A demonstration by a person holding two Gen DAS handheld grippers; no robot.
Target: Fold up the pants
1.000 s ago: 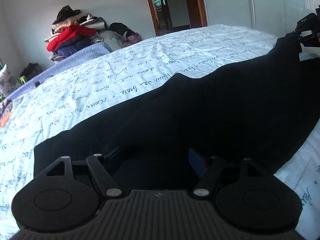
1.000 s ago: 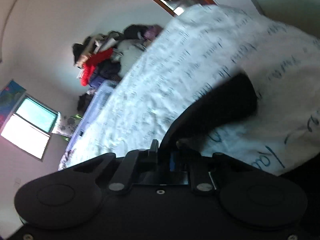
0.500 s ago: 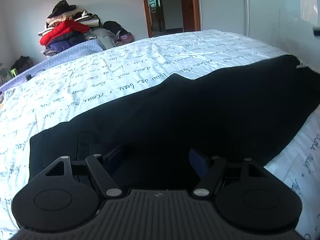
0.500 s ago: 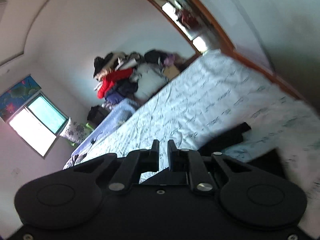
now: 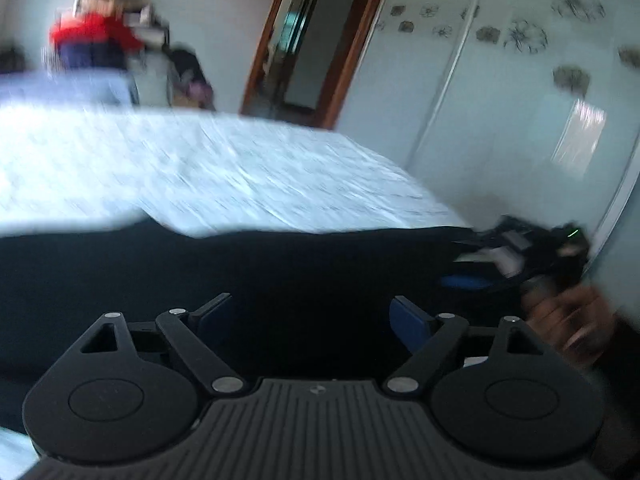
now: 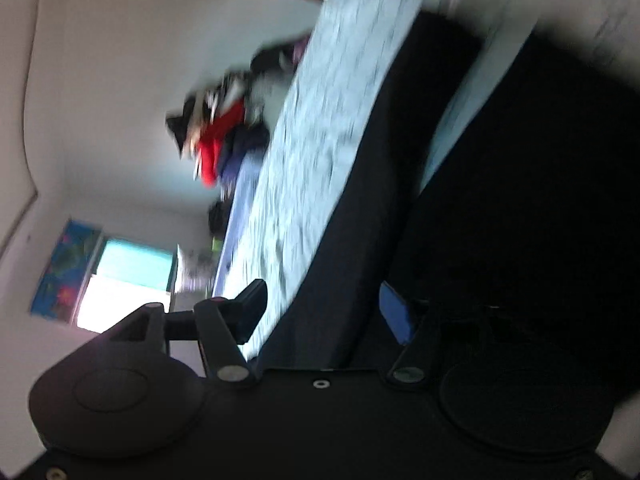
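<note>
**A:** Start with the biggest thing. Where is everything?

**B:** The bed (image 5: 248, 176), in its white sheet with dark script, fills the middle of the left wrist view. The black pants (image 5: 280, 264) lie flat across its near part, a broad dark band running from the left edge to the right.

**A:** And the grippers against the pants?

**B:** The left gripper (image 5: 310, 314) hangs just above the cloth, jaws wide and opening further, nothing pinched between them. The right gripper (image 6: 322, 308) is rolled hard, so the bed stands almost on end in its view; its jaws are opening too, with a strip of the pants (image 6: 360, 200) running up between the fingers but no pad pressing on it. From the left wrist view the right gripper (image 5: 516, 252) shows at the far right end of the pants, a hand (image 5: 568, 320) blurred beside it.

**A:** What differs from a second ago?

**B:** Then the right gripper was clamped on a raised fold of cloth; that grip is released now and the pants lie down. The left view has swung towards the doorway (image 5: 304, 44) and wardrobe (image 5: 500, 92).

**A:** Anything smaller?

**B:** The clothes pile (image 5: 96, 36), red on top, blurred.
</note>
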